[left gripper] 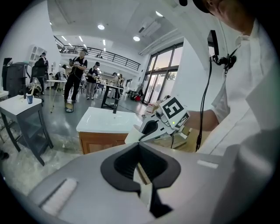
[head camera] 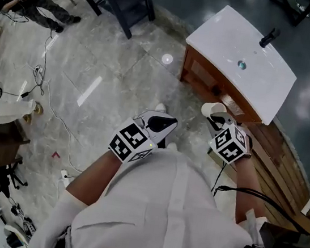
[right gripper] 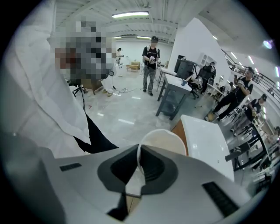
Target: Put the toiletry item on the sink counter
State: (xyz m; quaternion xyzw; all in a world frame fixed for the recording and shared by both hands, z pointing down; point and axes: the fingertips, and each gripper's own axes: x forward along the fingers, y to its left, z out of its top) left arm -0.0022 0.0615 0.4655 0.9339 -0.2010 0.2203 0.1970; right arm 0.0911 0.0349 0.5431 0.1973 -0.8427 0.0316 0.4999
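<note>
The right gripper (right gripper: 139, 154) is clamped on the wall of a white cup (right gripper: 161, 141), one jaw inside the rim and one outside. It holds the cup in the air, just off the near edge of the sink counter (head camera: 225, 33). The left gripper (left gripper: 139, 146) rides alongside, jaws pressed together on nothing. A black tap (head camera: 268, 37) stands at the counter's far edge.

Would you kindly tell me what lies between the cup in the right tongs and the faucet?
In the head view, only the wooden cabinet and the bare white sink counter with its drain separate cup from faucet.
</note>
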